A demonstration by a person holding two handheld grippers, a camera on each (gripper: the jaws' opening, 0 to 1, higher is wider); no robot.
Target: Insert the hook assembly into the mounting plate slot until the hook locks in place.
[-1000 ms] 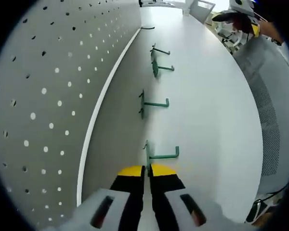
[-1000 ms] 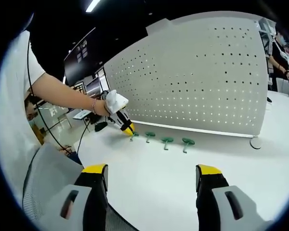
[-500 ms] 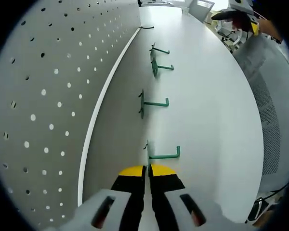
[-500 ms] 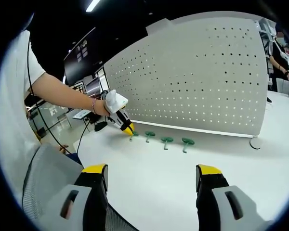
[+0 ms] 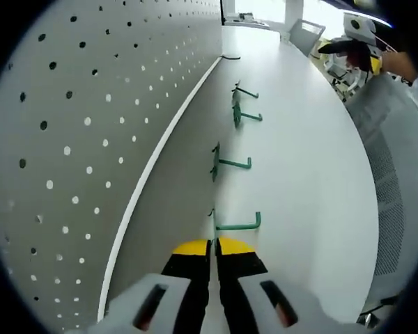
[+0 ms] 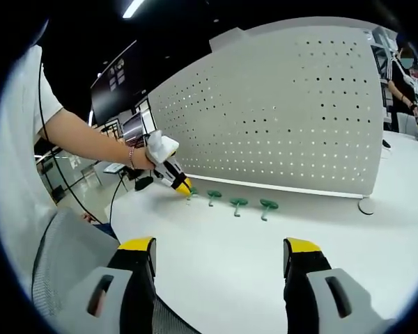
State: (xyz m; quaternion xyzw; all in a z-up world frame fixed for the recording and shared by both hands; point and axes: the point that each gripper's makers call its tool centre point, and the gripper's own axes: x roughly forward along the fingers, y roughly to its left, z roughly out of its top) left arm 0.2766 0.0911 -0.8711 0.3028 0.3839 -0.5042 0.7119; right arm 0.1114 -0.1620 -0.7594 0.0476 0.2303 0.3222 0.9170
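1. White perforated pegboard [image 5: 90, 139] is seen on the left of the left gripper view, standing upright on the white table [image 5: 299, 174].
2. Four green hooks are lined up on the table along the board's base; the nearest hook [image 5: 233, 224] is gripped at its plate end between the closed jaws of the left gripper [image 5: 213, 245], its bent arm pointing right.
3. The next hook [image 5: 226, 163] and two further ones [image 5: 242, 115] lie beyond, apart from each other and not inserted in the board.
4. In the right gripper view, a forearm and the left gripper [image 6: 184, 188] are seen at left, tip down at the leftmost hook [image 6: 191, 193].
5. The right gripper [image 6: 219, 252] is held wide open, grasping nothing, well apart from the hook row [image 6: 237, 203].
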